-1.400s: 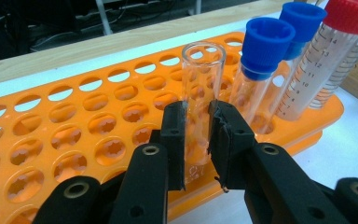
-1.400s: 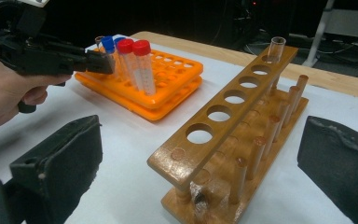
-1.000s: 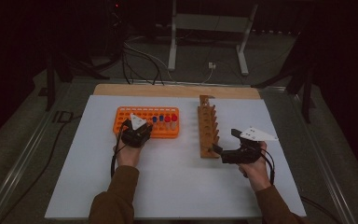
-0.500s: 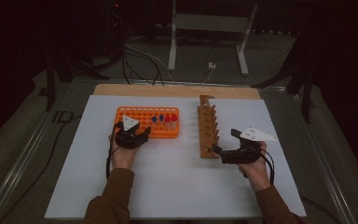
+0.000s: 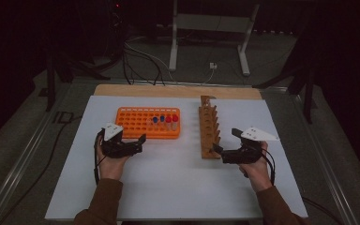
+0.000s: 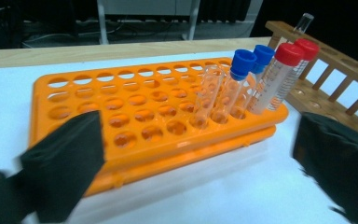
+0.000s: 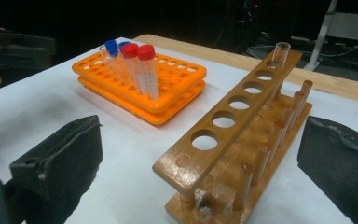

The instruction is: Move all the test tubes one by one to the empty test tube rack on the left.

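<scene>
An orange tube rack (image 5: pixel 140 123) lies on the white table top, with two blue-capped tubes (image 6: pixel 243 60) and two red-capped tubes (image 6: pixel 289 53) standing at its right end beside an uncapped clear tube (image 6: pixel 209 91). My left gripper (image 5: pixel 138 144) is open just in front of the rack, with nothing between its jaws. A wooden rack (image 5: pixel 209 127) stands to the right, with one clear tube (image 7: pixel 281 53) in its far hole. At that rack's near end, my right gripper (image 5: pixel 224 141) is open and holds nothing.
The white board (image 5: pixel 168 187) sits on a wooden table top (image 5: pixel 168 90). Cables (image 5: pixel 140 61) and a metal stand (image 5: pixel 206 28) lie on the floor behind. The left hand's gripper (image 7: pixel 14 46) appears far off in the right gripper view.
My left gripper has drawn back from over the orange rack, toward the person and a little left. The right gripper has stayed at the wooden rack's near end.
</scene>
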Tool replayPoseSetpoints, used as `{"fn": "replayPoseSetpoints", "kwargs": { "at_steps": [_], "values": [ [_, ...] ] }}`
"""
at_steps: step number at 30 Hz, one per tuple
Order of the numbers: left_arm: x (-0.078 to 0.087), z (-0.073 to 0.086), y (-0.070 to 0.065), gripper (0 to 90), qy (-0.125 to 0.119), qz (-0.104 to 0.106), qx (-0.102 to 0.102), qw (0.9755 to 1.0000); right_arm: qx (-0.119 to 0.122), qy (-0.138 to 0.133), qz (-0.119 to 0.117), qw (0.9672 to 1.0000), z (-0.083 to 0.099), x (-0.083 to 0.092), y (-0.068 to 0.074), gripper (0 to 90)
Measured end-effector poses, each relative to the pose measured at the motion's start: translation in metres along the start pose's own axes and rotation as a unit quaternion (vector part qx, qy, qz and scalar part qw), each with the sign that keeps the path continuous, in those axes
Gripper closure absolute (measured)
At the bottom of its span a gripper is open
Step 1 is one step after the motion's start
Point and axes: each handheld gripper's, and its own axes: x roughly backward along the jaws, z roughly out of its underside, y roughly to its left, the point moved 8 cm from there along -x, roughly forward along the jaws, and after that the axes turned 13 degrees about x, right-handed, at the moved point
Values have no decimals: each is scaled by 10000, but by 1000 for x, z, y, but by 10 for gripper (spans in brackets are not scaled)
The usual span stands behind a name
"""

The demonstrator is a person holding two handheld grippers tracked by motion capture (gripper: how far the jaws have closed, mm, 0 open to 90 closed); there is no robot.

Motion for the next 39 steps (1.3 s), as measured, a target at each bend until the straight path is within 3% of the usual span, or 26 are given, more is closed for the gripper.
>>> {"fn": "replayPoseSetpoints", "kwargs": {
  "at_steps": [4, 9, 17, 19, 24, 27, 33, 39],
  "values": [
    [20, 2, 2, 3, -160, 21, -33, 9999, 12, -34, 4, 10000, -4, 0, -2, 0],
    [46, 6, 4, 4, -344, 89, 101, 9993, 25, -25, -25, 10000, -9, -3, -6, 0],
    [70, 13, 4, 4, -489, -54, -207, 9986, -36, -52, -11, 10000, -21, -10, -19, 0],
    [71, 14, 5, 4, -498, -138, -325, 9981, -29, -47, 39, 10000, -24, -13, -24, 0],
    [68, 16, 5, 4, -490, -216, -371, 9979, -51, -25, 164, 9998, -31, -25, -37, 1],
    [66, 17, 3, 4, -539, -371, -556, 9963, -57, 41, 209, 9998, -35, -35, -43, 1],
    [62, 19, 6, 4, -524, -413, -479, 9966, -44, 193, 305, 9993, -40, -60, -55, 16],
    [60, 19, 10, 4, -560, -503, -414, 9963, -319, 209, 304, 9988, -42, -82, -68, 59]
  ]
}}
